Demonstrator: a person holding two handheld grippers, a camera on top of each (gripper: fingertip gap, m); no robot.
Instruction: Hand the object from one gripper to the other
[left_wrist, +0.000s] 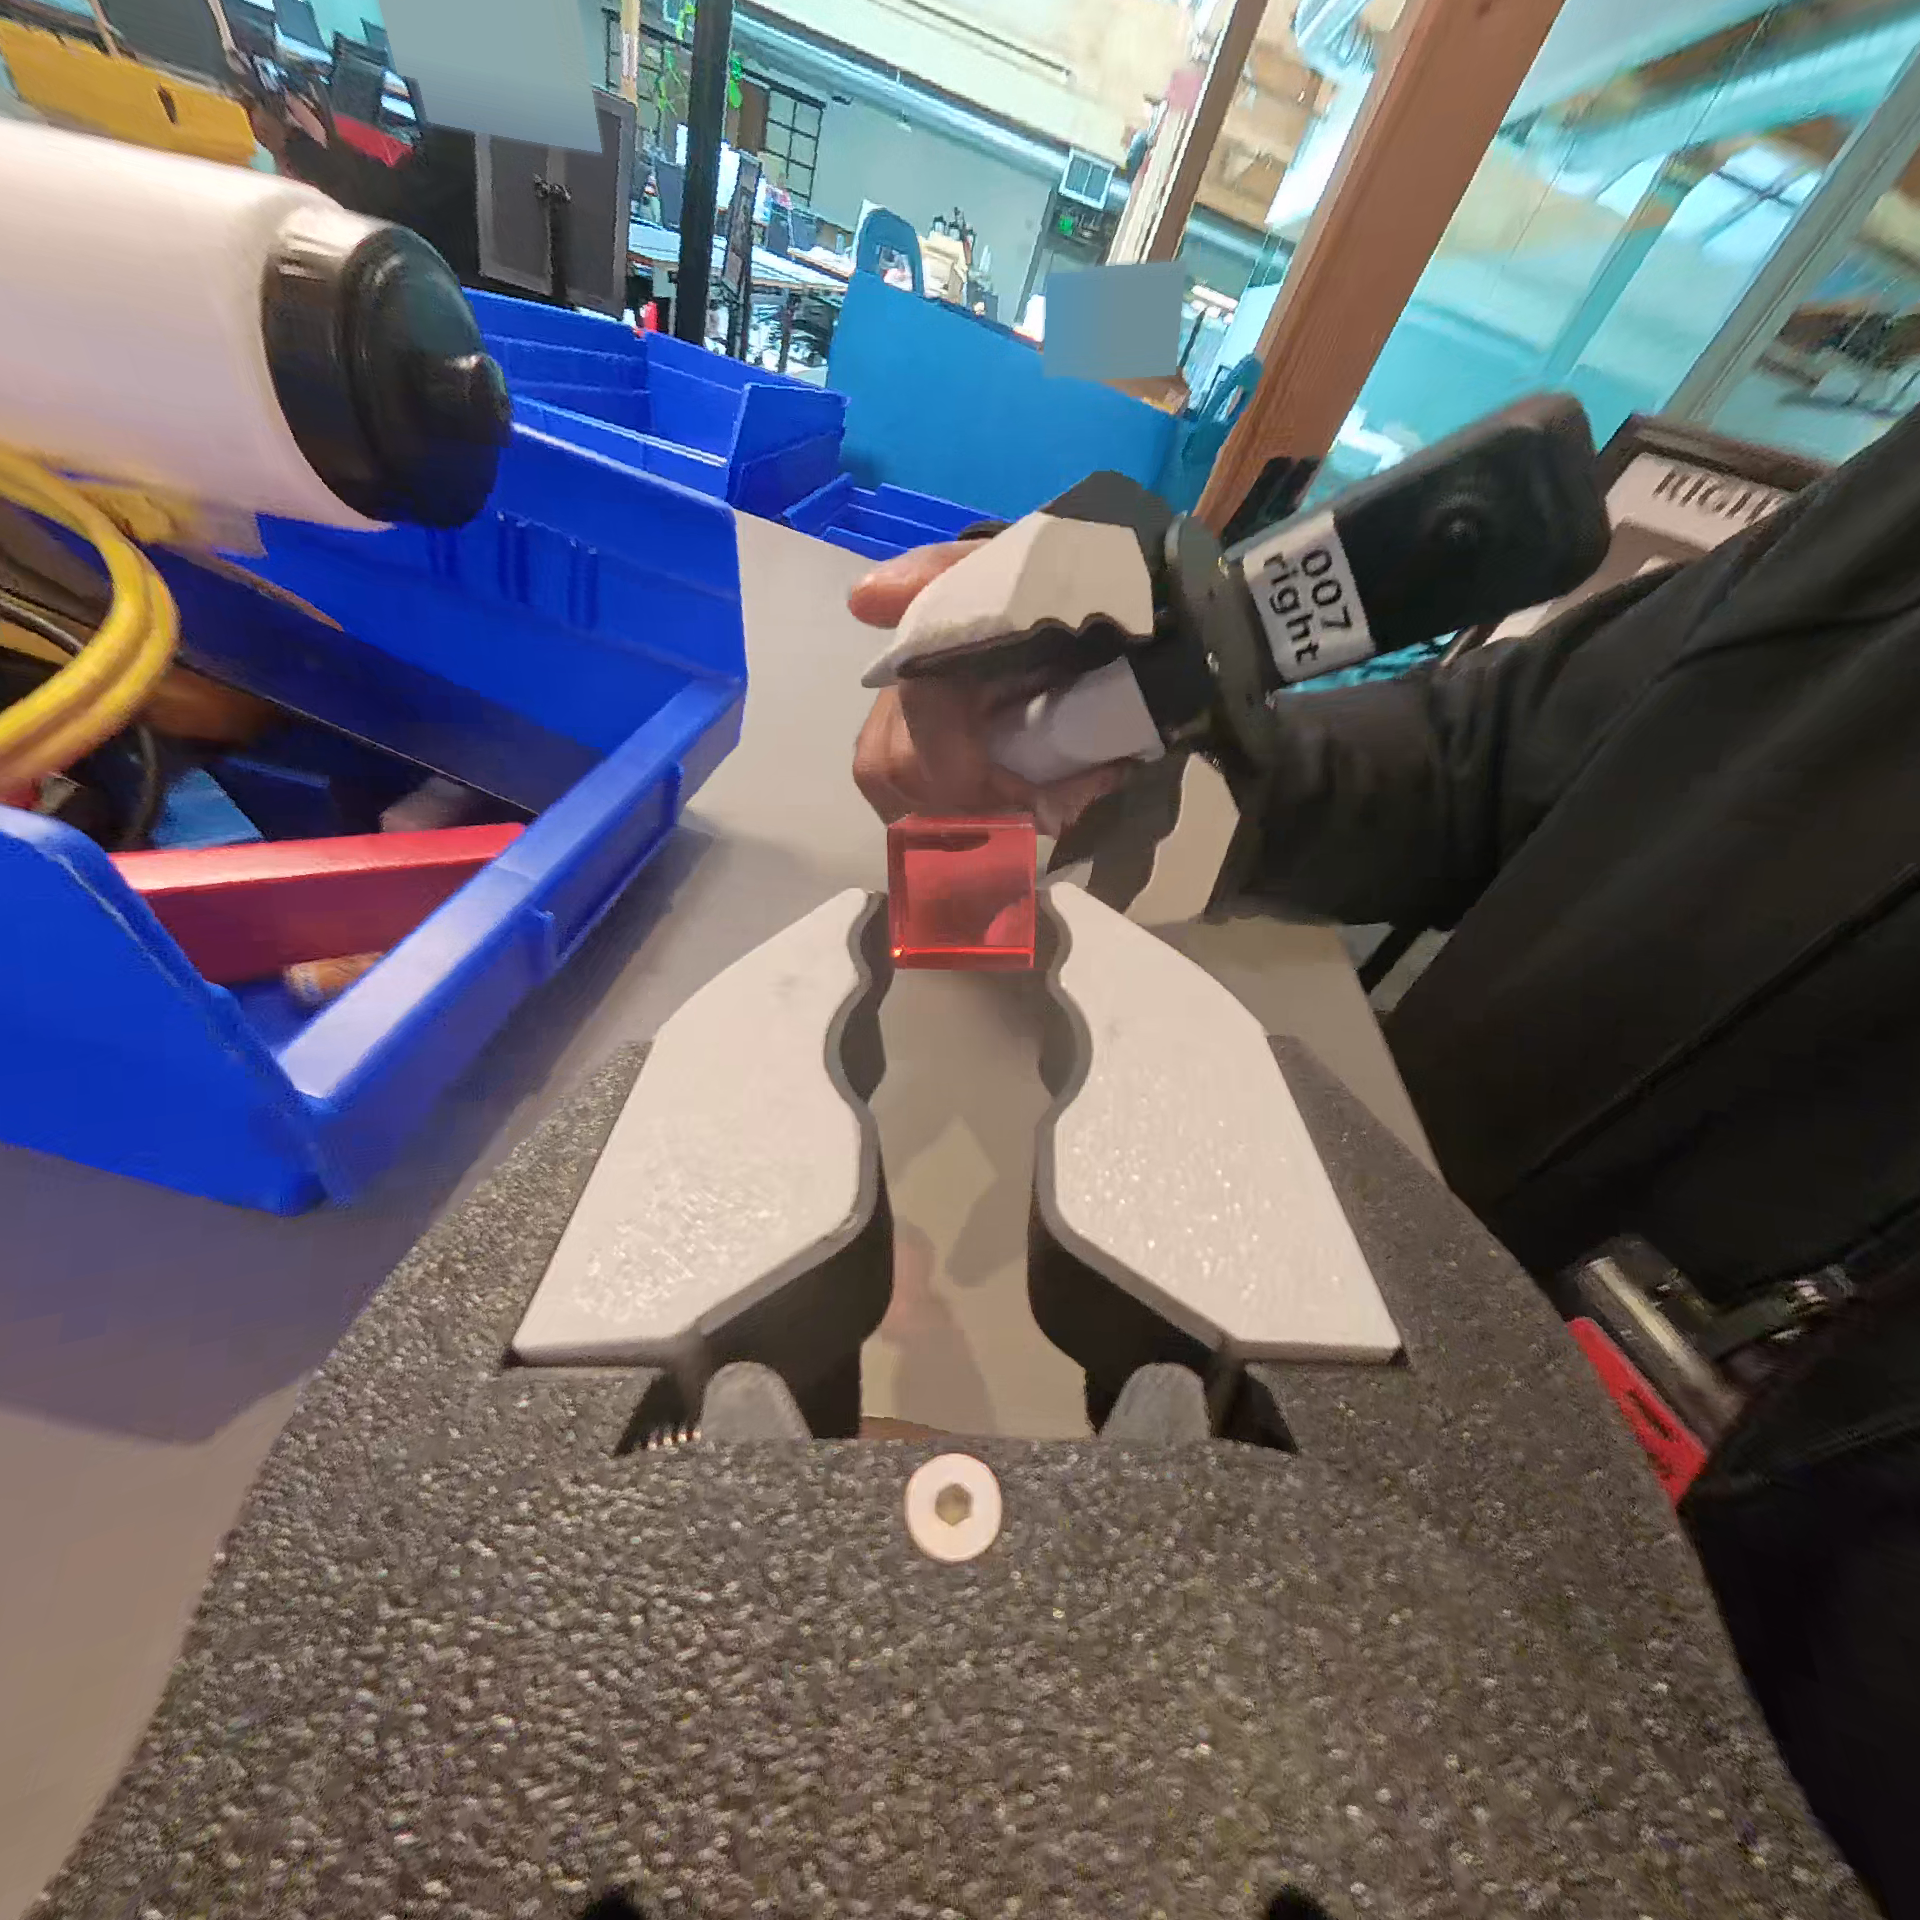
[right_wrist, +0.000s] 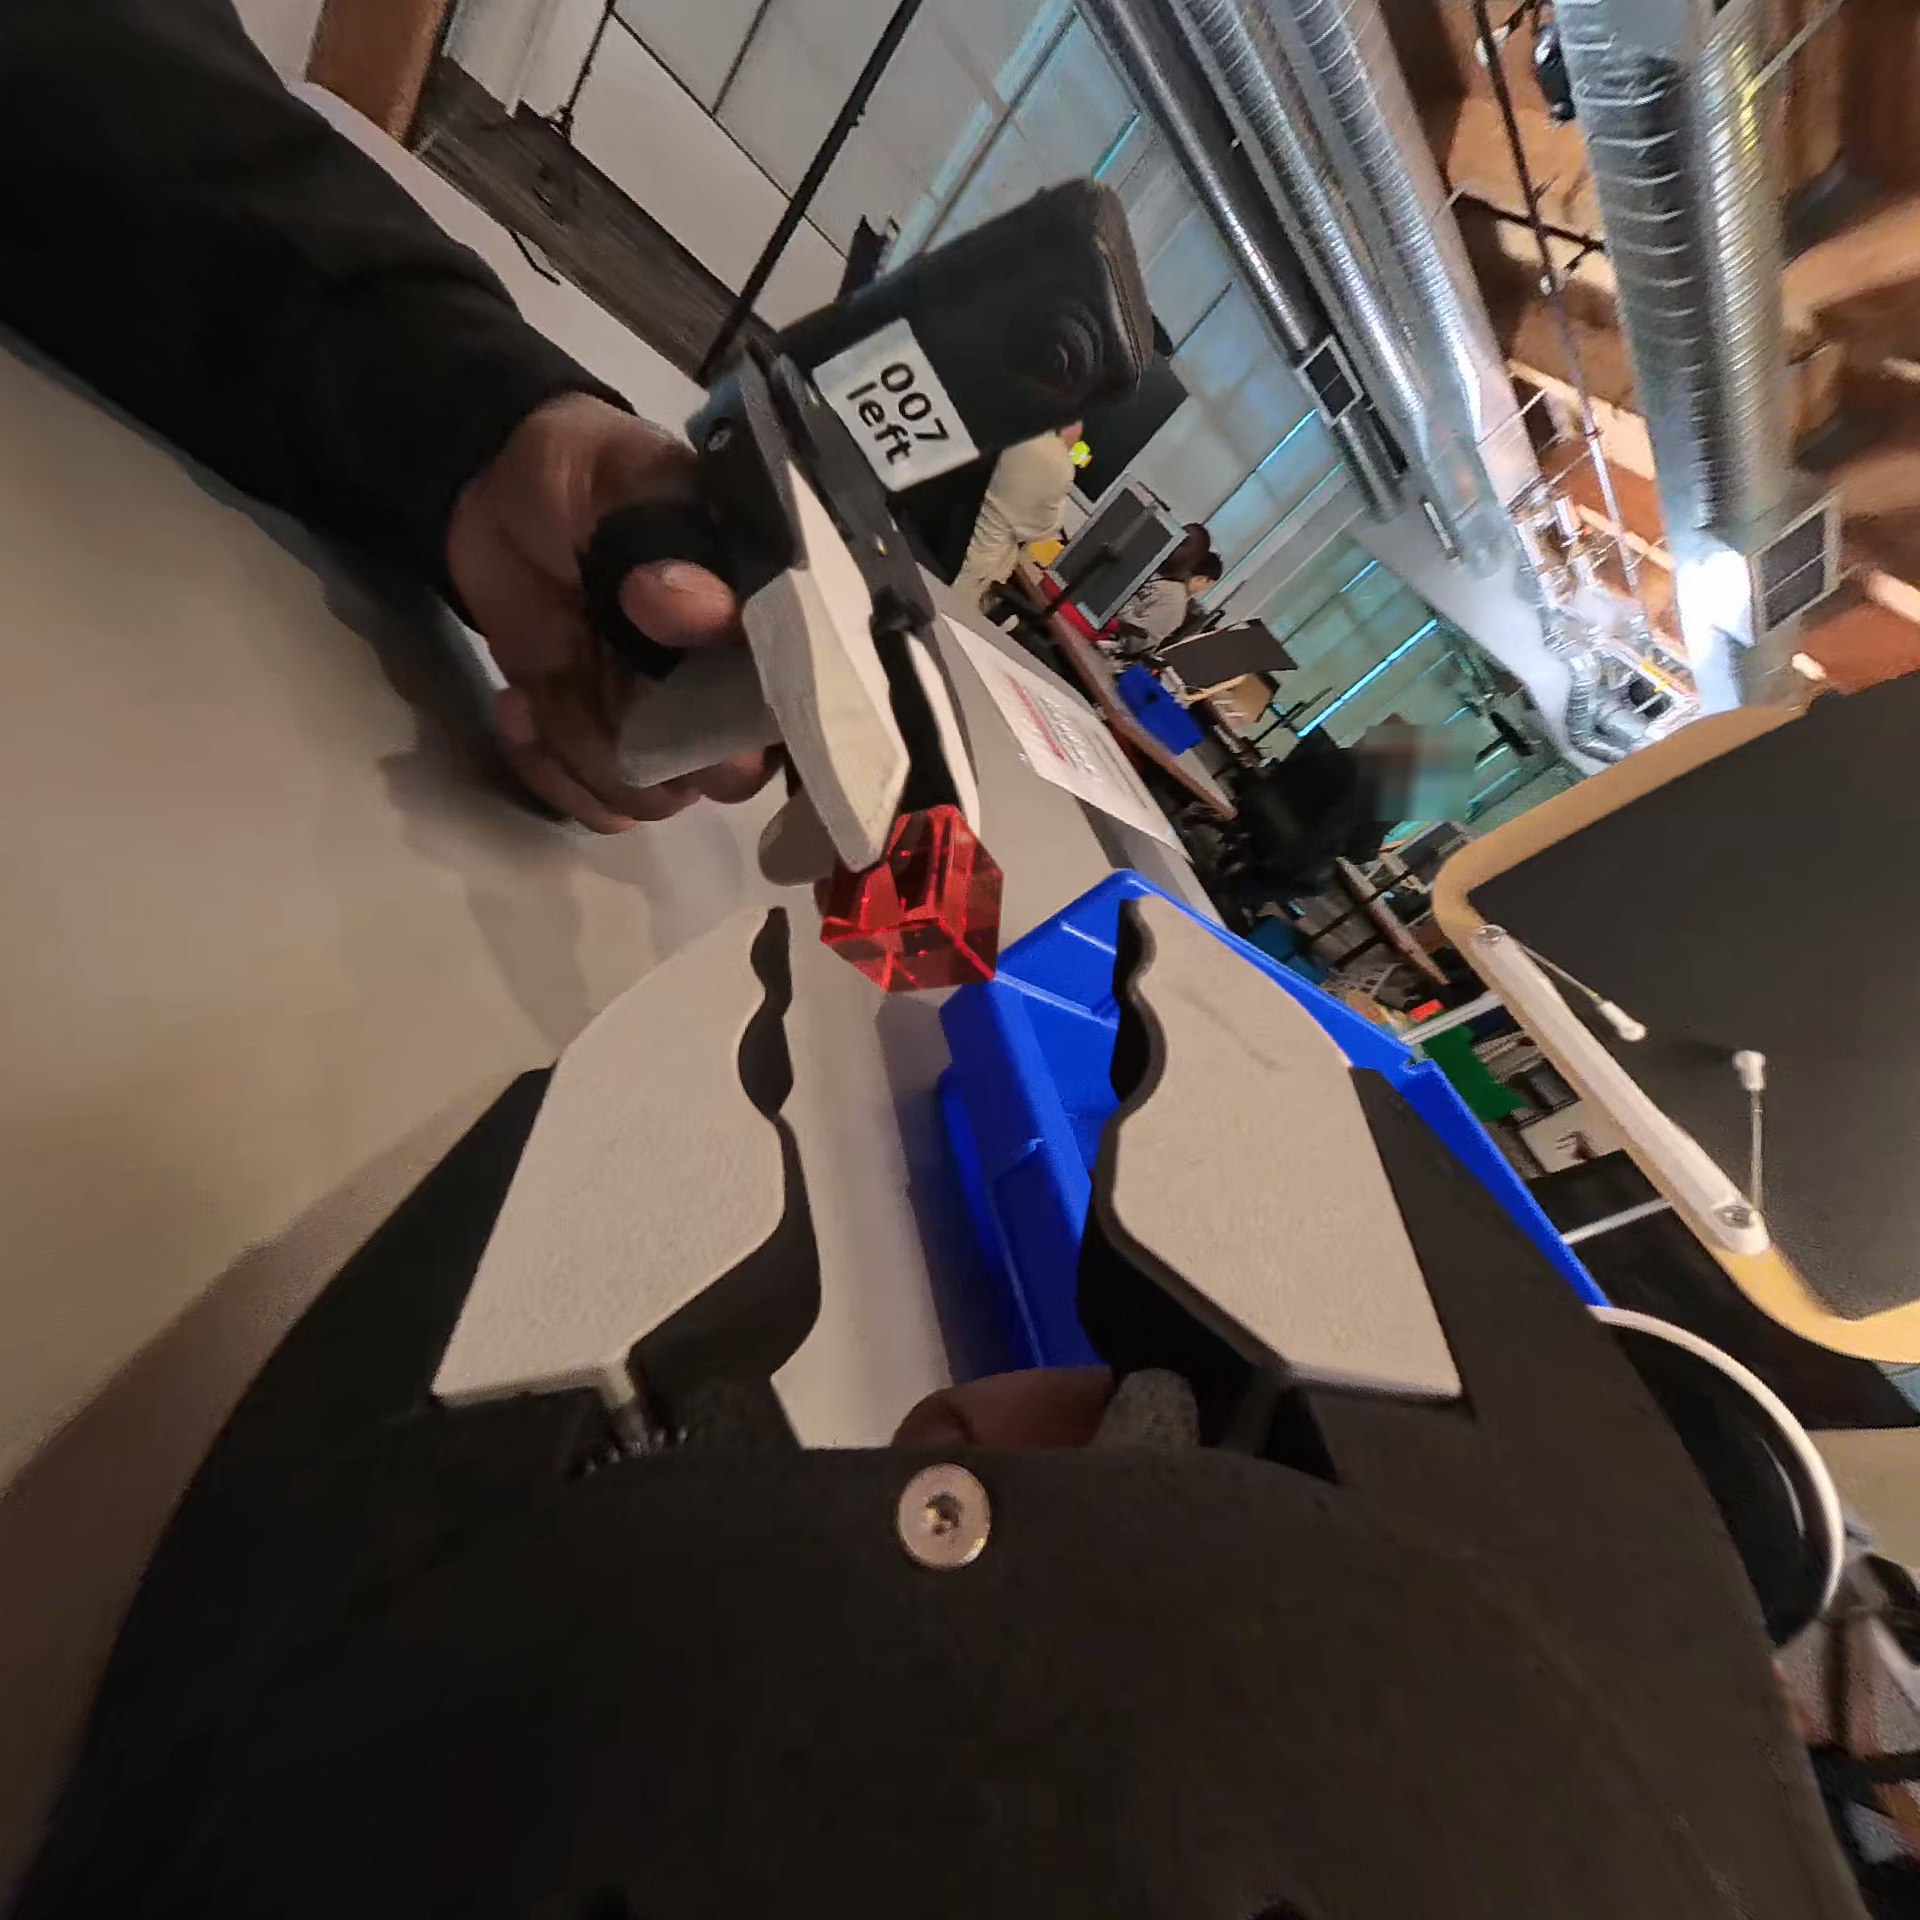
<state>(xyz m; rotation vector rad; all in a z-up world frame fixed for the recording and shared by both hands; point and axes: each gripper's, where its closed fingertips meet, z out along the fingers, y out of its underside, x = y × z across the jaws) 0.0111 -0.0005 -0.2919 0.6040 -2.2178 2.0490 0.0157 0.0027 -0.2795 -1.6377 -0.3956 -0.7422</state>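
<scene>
A clear red cube (left_wrist: 961, 894) sits pinched between the fingertips of my left gripper (left_wrist: 961, 920), which is shut on it and holds it above the grey table (left_wrist: 790, 623). My right gripper (left_wrist: 935, 717) hangs just beyond and above the cube, turned on its side. In the right wrist view the right gripper (right_wrist: 951, 920) is open, and the cube (right_wrist: 914, 920) sits just past its fingertips, level with the gap. The left gripper (right_wrist: 904, 836) grips the cube's top from above. I cannot tell whether the right fingers touch the cube.
A blue bin (left_wrist: 499, 831) holding a red box (left_wrist: 301, 894) and yellow cable (left_wrist: 94, 644) stands at the left; more blue bins (left_wrist: 675, 416) sit behind. A white bottle with a black cap (left_wrist: 260, 343) juts in at upper left. A black-sleeved arm (left_wrist: 1610, 779) fills the right. Only a small space, under 4 cm, lies between the two pairs of fingers.
</scene>
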